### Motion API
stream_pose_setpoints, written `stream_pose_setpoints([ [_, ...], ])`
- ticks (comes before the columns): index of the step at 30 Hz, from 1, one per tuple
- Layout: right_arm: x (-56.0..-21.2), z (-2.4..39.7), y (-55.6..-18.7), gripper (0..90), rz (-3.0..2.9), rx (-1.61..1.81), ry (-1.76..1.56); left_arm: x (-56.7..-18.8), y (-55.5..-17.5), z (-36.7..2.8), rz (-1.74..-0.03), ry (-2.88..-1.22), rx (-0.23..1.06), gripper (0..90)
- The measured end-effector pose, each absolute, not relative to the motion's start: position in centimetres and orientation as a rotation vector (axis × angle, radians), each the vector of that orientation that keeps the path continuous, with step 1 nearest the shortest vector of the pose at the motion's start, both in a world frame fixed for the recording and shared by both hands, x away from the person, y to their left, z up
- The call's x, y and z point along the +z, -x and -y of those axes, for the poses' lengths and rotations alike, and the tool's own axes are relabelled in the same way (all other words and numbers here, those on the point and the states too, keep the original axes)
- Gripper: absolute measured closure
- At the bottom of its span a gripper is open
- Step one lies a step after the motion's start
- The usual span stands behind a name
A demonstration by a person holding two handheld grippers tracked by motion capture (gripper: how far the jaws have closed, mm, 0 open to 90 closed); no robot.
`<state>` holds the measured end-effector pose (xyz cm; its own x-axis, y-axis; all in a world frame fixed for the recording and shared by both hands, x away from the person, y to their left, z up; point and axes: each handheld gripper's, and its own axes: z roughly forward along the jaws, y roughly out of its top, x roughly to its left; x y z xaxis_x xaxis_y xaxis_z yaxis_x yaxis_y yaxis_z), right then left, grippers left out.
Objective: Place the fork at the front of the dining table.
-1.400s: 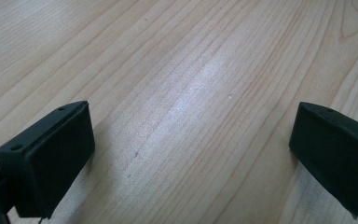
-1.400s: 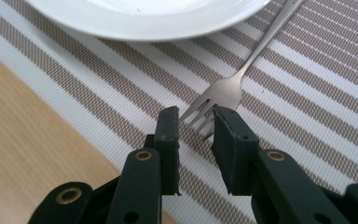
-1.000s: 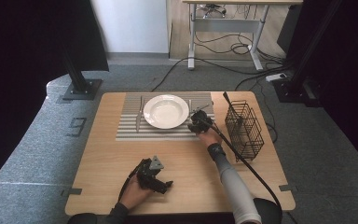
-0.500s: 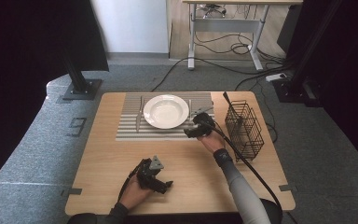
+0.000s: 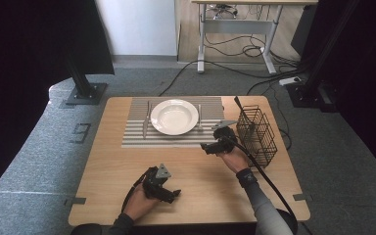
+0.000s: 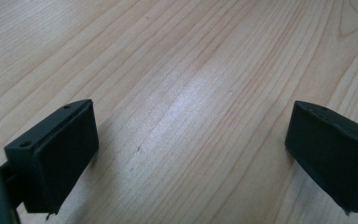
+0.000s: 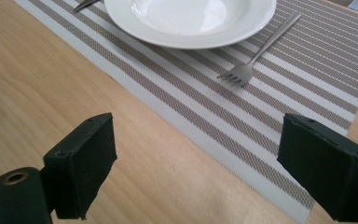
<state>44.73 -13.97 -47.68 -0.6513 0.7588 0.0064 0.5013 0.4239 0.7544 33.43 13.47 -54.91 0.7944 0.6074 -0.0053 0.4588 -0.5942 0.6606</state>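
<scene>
Right gripper [image 5: 210,147] is held wide open, empty, at frame center-right, just below the striped mat [image 5: 137,137]. Fork [image 7: 256,51] is seen beside the plate [image 5: 174,116]. Left gripper [image 5: 169,194] is parked open, lower center. Fork is probably best approached low, jaws astride the handle.

— Colours on the table [image 5: 127,186]?
— Pale wood grain. Placemat [image 5: 171,139] striped grey and white; plate [image 5: 174,116] plain white.
— And the cutlery?
— Silver fork [image 7: 256,51], silver knife [image 5: 146,120].
— The basket [image 5: 257,134]?
— Black wire. Black too on both sets of gripper jaws.
</scene>
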Motion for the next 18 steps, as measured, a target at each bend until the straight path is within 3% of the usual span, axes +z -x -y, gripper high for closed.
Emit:
stream_pose_setpoints([
  [6,-48.2,15.1,-42.6,6.0,-2.333,1.067,-1.071,-54.9,-33.2,-13.6,-0.785,-2.308,0.29,2.9],
  [18,-52.8,17.1,-39.4,0.8,-2.38,0.99,-1.029,-54.9,-32.9,-13.8,-0.792,-2.307,0.292,2.4],
])
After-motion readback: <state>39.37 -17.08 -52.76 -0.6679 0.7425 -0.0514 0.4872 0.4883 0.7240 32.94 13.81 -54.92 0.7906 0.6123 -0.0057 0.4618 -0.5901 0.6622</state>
